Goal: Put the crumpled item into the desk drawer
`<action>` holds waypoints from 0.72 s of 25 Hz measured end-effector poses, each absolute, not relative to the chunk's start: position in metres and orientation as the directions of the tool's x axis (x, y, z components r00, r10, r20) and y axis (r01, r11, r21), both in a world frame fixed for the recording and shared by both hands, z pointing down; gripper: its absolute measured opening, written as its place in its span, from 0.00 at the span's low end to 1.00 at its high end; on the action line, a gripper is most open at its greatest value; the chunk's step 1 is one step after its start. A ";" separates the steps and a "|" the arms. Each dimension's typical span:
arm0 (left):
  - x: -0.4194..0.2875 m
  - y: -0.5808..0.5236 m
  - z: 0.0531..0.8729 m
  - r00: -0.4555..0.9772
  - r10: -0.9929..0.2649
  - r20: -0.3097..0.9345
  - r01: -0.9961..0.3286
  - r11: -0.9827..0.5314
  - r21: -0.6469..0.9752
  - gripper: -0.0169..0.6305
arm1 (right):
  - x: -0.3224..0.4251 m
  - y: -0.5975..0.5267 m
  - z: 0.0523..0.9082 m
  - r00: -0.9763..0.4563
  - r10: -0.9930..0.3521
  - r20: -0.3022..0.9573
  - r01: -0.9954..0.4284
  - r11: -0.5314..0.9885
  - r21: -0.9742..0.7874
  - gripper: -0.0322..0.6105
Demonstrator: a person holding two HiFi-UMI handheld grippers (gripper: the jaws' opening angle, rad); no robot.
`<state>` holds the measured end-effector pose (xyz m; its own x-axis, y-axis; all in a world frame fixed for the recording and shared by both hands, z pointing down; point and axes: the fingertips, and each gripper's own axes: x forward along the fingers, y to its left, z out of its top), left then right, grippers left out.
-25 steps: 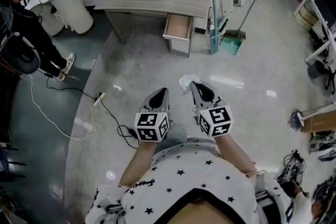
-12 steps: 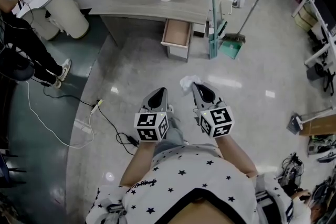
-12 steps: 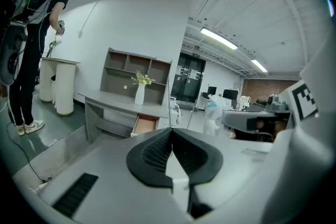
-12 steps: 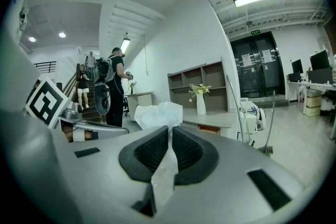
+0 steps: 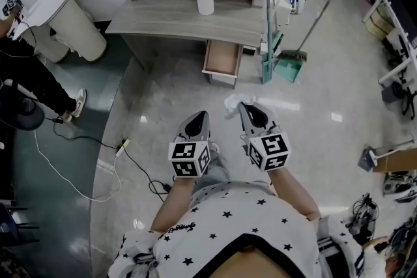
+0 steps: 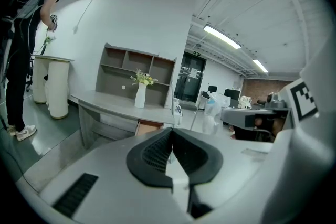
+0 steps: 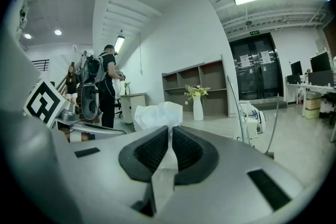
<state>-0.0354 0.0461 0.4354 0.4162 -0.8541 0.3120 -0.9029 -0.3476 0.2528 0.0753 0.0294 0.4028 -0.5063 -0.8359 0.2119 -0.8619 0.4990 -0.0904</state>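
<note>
My right tool (image 7: 169, 134) pinches the crumpled white tissue (image 7: 157, 114), which bulges beyond its tips. My left tool (image 6: 171, 136) sits closed alongside.

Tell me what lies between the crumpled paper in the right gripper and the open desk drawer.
Only bare floor separates the paper from the drawer in the head view.

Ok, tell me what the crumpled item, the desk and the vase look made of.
Crumpled item: thin white tissue or soft plastic film, judging by its creased, slightly translucent folds. Desk: matte grey wood-look board, probably laminate, with streaky grain. Vase: smooth white, likely ceramic.
</note>
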 end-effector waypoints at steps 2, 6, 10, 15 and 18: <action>-0.042 0.025 0.435 0.423 -0.850 0.315 -0.900 -0.354 0.255 0.05 | 0.070 0.008 0.402 -0.497 -0.841 0.213 -0.867 0.490 -0.090 0.07; -0.055 -0.017 0.436 0.436 -0.841 0.321 -0.894 -0.365 0.259 0.05 | 0.058 -0.033 0.402 -0.484 -0.847 0.217 -0.875 0.476 -0.092 0.07; -0.067 -0.056 0.439 0.449 -0.830 0.331 -0.889 -0.377 0.261 0.05 | 0.045 -0.072 0.405 -0.473 -0.851 0.227 -0.881 0.465 -0.091 0.07; -0.081 -0.102 0.441 0.466 -0.819 0.334 -0.881 -0.393 0.264 0.05 | 0.031 -0.117 0.409 -0.459 -0.856 0.237 -0.888 0.451 -0.088 0.07; -0.089 -0.127 0.445 0.478 -0.812 0.336 -0.875 -0.404 0.268 0.05 | 0.023 -0.141 0.414 -0.447 -0.861 0.243 -0.894 0.439 -0.087 0.07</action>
<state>-0.0886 -0.1265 0.4448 0.4775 -0.8120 0.3355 -0.8748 -0.4038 0.2677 0.0227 -0.1410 0.4137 -0.4468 -0.8610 0.2428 -0.8941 0.4393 -0.0874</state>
